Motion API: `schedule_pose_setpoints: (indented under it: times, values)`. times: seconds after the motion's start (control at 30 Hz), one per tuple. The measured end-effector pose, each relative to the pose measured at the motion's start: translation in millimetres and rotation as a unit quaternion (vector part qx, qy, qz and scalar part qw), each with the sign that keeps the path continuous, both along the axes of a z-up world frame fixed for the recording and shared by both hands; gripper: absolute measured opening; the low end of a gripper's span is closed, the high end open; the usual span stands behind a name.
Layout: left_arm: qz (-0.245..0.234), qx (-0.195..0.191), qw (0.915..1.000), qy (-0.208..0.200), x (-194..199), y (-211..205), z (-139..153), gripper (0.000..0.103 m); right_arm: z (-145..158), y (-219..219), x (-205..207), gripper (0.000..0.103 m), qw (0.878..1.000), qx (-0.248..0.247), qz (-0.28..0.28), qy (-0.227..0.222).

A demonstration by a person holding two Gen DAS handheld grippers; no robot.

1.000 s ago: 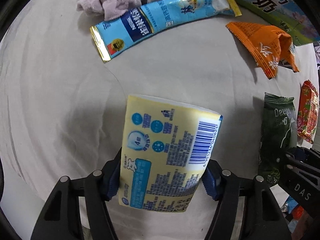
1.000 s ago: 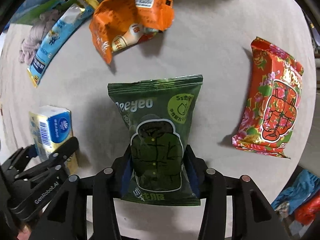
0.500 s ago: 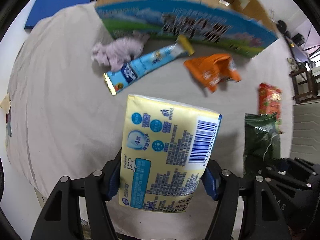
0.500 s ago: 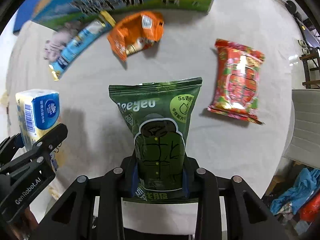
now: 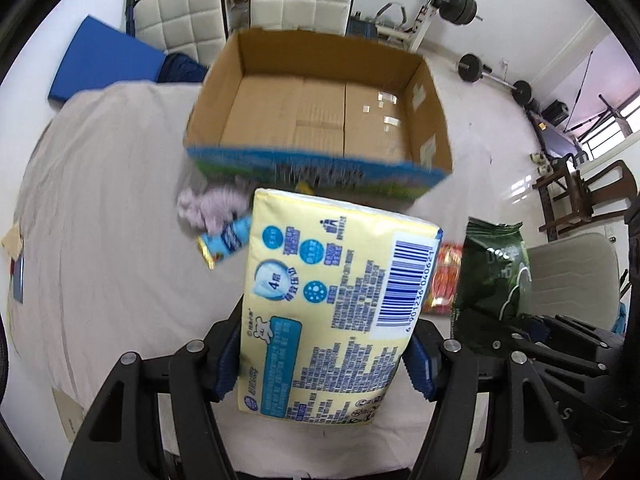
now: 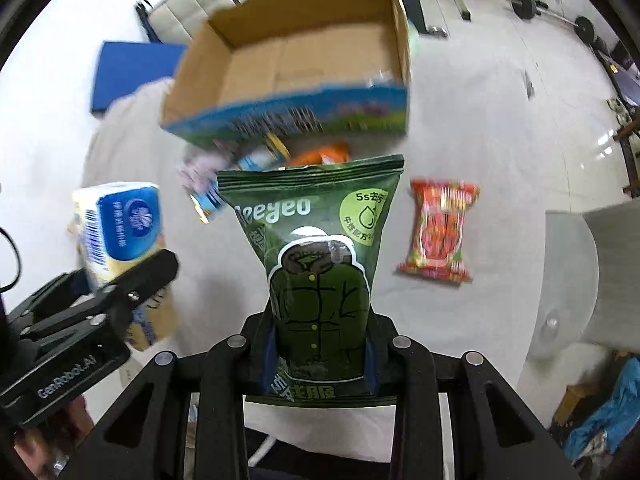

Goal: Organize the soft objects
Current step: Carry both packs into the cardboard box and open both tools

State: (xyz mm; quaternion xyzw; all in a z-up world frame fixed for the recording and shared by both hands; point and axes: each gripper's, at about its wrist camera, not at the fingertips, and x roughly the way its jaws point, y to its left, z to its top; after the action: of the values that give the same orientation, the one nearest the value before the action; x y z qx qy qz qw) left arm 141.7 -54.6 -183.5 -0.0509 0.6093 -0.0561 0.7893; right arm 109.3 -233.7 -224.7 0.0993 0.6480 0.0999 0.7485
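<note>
left gripper [image 5: 326,354] clamps tissue pack [image 5: 332,312] by its sides, raised above the table | right gripper [image 6: 320,354] pinches green pouch [image 6: 320,272] low, so it stands upright | jaws just tightened on it | box [image 5: 320,160] beyond, open and empty, probable drop spot | red packet [image 6: 438,232] left lying

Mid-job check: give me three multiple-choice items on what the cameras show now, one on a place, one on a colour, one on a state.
1. The red packet lies: A in the box; B on the cloth, right of the green bag; C in a gripper.
2. The left gripper's pack is mainly: A yellow; B red; C black.
3. The box is: A taped shut; B open and empty; C open and full.

B: it lies flat beside the green bag, which the right gripper holds.
A: pale yellow wrap with blue print.
B: bare cardboard floor shows.
</note>
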Motion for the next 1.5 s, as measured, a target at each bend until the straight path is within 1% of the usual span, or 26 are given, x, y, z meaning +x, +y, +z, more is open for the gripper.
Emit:
schedule_pose_setpoints:
  times: [0.07,0.17,0.27,0.37,0.47,0.5,0.57,0.63,0.73,0.83,0.97,1.03,1.13,1.3,1.37,1.43,1.5]
  values:
    - [0.002,-0.006,1.0,-0.006,20,3,11,0.065,15,-2,13,0.035,1.0,0.003,-0.002,-0.014]
    - [0.0,-0.023,0.9997,-0.004,53,7,18,0.065,34,-3,38,0.035,0.999,0.007,-0.007,-0.032]
    - [-0.012,-0.022,0.9997,0.0,96,9,18,0.065,43,-1,71,0.035,0.999,0.007,-0.018,-0.044]
    - [-0.018,-0.021,0.9996,0.01,138,12,9,0.065,45,2,114,0.035,0.998,0.005,-0.031,-0.05]
    - [-0.018,-0.032,0.999,0.025,181,17,-7,0.065,34,6,154,0.035,0.998,-0.004,-0.04,-0.05]
    - [-0.019,-0.037,0.9986,0.032,200,18,-15,0.065,27,8,172,0.035,0.998,-0.007,-0.046,-0.044]
    - [-0.021,-0.043,0.998,0.04,225,18,-27,0.065,12,10,201,0.035,0.998,-0.006,-0.052,-0.031]
    - [-0.023,-0.047,0.9974,0.051,252,17,-44,0.065,-3,15,227,0.035,0.998,-0.016,-0.051,-0.022]
    - [-0.023,-0.055,0.9955,0.074,282,16,-73,0.065,-36,20,264,0.035,0.998,-0.021,-0.052,-0.003]
    - [-0.017,-0.074,0.9916,0.104,305,14,-103,0.061,-67,24,292,0.035,0.998,-0.027,-0.053,0.018]
    - [-0.022,-0.077,0.9894,0.121,324,9,-131,0.061,-95,23,316,0.035,0.997,-0.04,-0.059,0.031]
    - [-0.026,-0.086,0.987,0.134,327,6,-143,0.061,-107,22,327,0.035,0.996,-0.05,-0.058,0.035]
    - [-0.029,-0.087,0.9851,0.145,327,4,-154,0.061,-124,21,340,0.035,0.996,-0.06,-0.057,0.044]
    - [-0.031,-0.09,0.9837,0.153,319,4,-153,0.061,-137,21,348,0.035,0.994,-0.065,-0.06,0.063]
    - [-0.034,-0.089,0.9829,0.158,326,5,-155,0.061,-141,21,350,0.036,0.994,-0.061,-0.057,0.069]
    - [-0.038,-0.084,0.9834,0.156,327,6,-151,0.061,-143,19,351,0.036,0.994,-0.058,-0.06,0.073]
    - [-0.037,-0.073,0.985,0.151,331,8,-144,0.061,-144,14,354,0.039,0.994,-0.055,-0.059,0.08]
